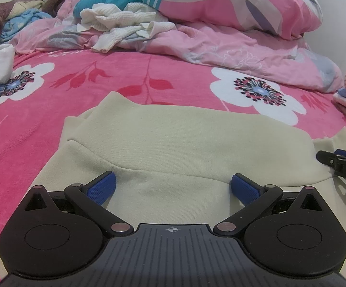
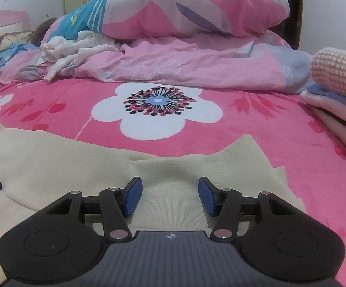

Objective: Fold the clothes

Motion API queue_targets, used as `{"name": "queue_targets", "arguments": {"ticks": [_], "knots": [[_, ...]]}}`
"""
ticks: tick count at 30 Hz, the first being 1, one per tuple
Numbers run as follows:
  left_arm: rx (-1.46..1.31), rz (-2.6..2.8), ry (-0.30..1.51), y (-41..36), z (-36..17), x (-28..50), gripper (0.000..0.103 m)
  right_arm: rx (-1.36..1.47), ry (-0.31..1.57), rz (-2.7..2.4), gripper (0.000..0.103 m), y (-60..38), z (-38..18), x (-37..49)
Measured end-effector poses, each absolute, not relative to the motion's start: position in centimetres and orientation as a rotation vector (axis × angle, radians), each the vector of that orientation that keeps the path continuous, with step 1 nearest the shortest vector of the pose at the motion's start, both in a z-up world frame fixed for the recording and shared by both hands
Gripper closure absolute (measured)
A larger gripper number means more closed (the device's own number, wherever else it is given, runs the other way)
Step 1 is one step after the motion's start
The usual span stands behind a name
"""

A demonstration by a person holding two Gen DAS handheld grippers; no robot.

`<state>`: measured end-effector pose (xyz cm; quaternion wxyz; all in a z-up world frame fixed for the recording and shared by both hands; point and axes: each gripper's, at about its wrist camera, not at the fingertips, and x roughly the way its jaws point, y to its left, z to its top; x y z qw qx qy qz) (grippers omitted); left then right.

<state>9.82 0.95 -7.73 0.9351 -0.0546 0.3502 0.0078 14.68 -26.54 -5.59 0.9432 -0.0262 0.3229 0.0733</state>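
You've got a cream garment (image 1: pixel 173 143) lying mostly flat on the pink floral bedspread (image 1: pixel 77 91), partly folded: a layer is turned over, with a fold edge running across it near the camera. Plain knit, no print. A pointed corner sticks up at the far left edge. In the right wrist view the cream garment (image 2: pixel 53 157) has a ribbed band at its near edge and another corner at far right.

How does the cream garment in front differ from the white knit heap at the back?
The cream garment lies spread flat on the pink blanket, smooth-surfaced, beneath both open grippers. The white knit heap is crumpled and textured, resting on the rumpled duvet, untouched. Both are pale.
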Motion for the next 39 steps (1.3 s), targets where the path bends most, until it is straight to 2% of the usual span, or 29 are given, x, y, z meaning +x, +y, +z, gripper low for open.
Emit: {"name": "queue_targets", "arguments": {"ticks": [20,24,30,33,39], "knots": [[-0.126,0.014,0.713,1.1,-7.7,9.9,0.0,-0.012,0.613,0.159,0.047,-27.1,-6.0,14.0],[-0.201,-0.018,0.688,2.2,-7.2,9.3,0.0,0.012,0.588,0.165,0.047,-27.5,-6.2,13.6],[-0.391,-0.154,0.655,4.0,-3.5,5.2,0.0,0.003,0.599,0.172,0.046,-27.4,-6.1,13.9],[-0.431,-0.18,0.696,5.6,-2.7,1.7,0.0,0.007,0.595,0.172,0.046,-27.4,-6.1,13.8],[-0.504,-0.099,0.786,7.3,-4.5,-2.2,0.0,0.017,0.593,0.175,0.046,-27.5,-6.1,13.7]]}}
